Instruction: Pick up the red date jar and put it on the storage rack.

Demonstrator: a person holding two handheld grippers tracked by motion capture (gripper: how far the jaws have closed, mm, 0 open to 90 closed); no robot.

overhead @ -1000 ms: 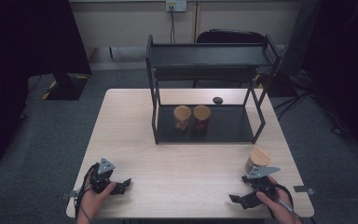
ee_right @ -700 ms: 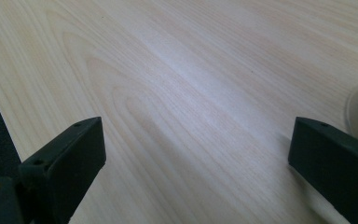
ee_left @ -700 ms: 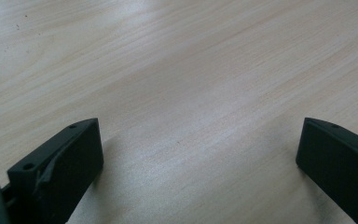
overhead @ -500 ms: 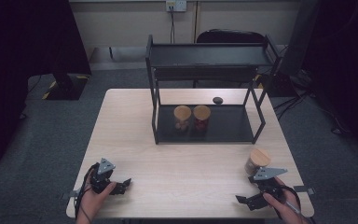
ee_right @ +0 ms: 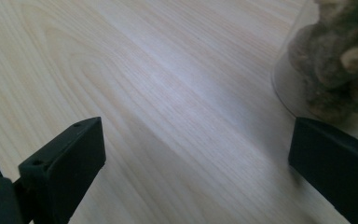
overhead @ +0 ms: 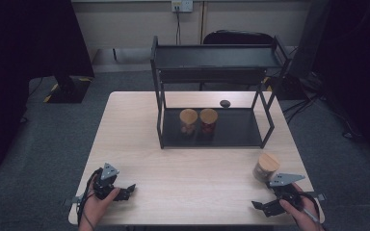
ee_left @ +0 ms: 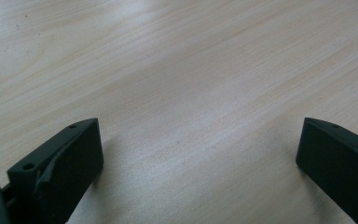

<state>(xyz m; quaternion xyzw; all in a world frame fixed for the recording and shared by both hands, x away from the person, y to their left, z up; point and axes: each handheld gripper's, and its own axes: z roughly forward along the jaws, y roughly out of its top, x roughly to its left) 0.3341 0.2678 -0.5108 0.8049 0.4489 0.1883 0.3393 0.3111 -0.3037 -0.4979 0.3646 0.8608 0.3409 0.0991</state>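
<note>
Your right gripper, jaws wide and empty, sits just beside the lone jar near the table's right edge; a careless sideways swing could tip it off.

A black two-tier shelf stands at upper centre. Two cork-lidded jars sit touching on its lower tier. A small dark object lies behind them.
</note>
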